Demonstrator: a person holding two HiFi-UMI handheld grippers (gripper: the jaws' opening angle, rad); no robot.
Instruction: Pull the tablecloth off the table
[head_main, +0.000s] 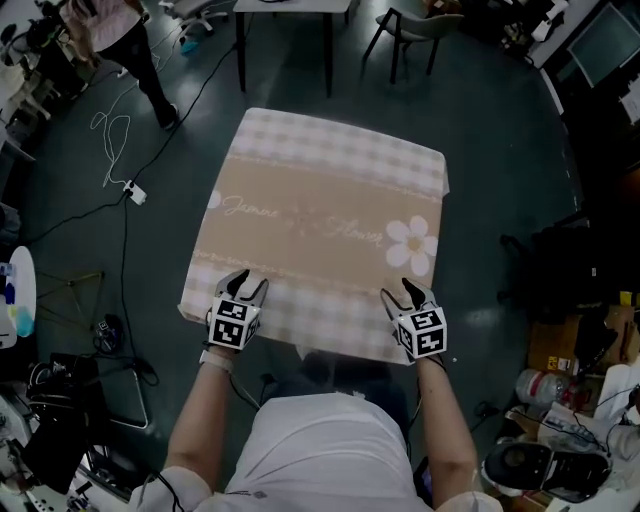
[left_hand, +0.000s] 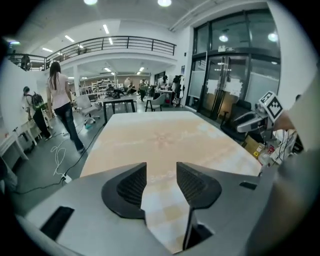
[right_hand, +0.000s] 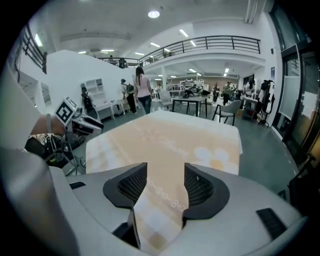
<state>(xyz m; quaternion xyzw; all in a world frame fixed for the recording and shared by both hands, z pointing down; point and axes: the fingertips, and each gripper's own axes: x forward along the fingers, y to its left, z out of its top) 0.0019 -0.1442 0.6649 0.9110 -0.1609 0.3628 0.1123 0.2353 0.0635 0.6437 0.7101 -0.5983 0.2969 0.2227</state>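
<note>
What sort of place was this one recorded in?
Probably a large open lab or workshop hall: a railed mezzanine overhead, tall glass walls, work tables and chairs, and loose cables on the floor.

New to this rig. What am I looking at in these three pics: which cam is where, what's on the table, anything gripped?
No robot: a person holds a two-jaw gripper in each hand; the marker cubes belong to the grippers. The top-down picture is from a camera on the person's head. It shows the left gripper and right gripper at the near edge of a table covered by a checked tablecloth with a daisy print. The other two pictures come from wide-angle cameras riding on each gripper, looking along its jaws across the table. Only the cloth lies on the table. In both gripper views the jaws stand apart, cloth showing between them but not pinched, so nothing is held.
</note>
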